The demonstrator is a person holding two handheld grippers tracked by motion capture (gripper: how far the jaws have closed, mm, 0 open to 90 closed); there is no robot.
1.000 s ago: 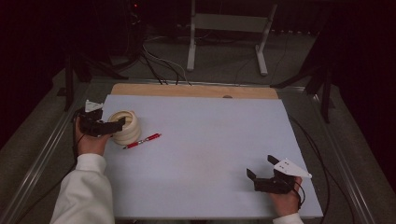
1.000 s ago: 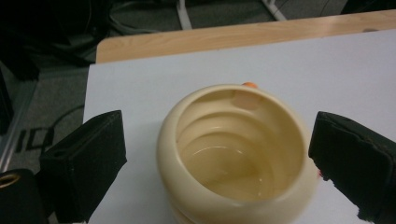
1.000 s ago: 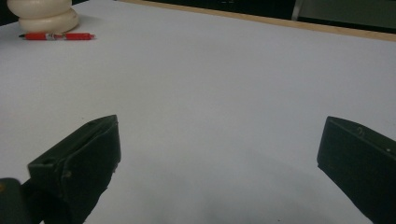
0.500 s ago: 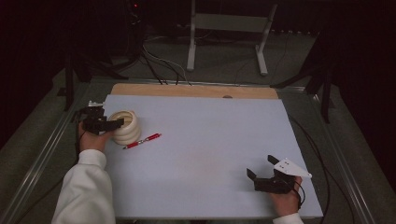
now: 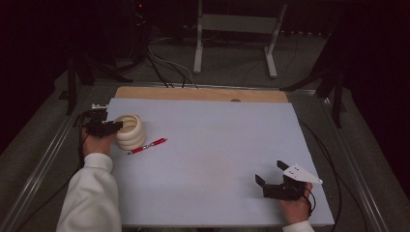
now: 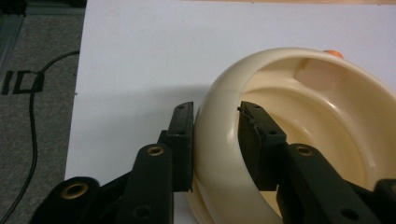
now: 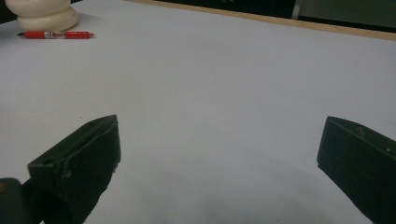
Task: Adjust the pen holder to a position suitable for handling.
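A cream ribbed pot (image 5: 131, 133) stands at the table's left side, with a red pen (image 5: 147, 145) lying just to its right. My left gripper (image 5: 116, 128) holds the pot's near-left rim. In the left gripper view one jaw sits outside the pot (image 6: 327, 140) wall and the other inside, and the left gripper (image 6: 217, 112) is shut on that wall. My right gripper (image 5: 269, 171) rests open near the front right of the table, holding nothing. The right gripper view shows its jaws (image 7: 219, 135) wide apart, with the pot (image 7: 42, 11) and pen (image 7: 56, 34) far off.
A white board (image 5: 217, 130) covers the table, with a wooden strip (image 5: 193, 93) along its far edge. Beyond it a metal stand (image 5: 237, 24) and cables (image 5: 164, 63) lie on the floor. A cable (image 6: 32, 107) trails off the table's left side.
The left hand has shifted very slightly at the pot's rim. The pot, the pen and the right gripper have stayed where they were.
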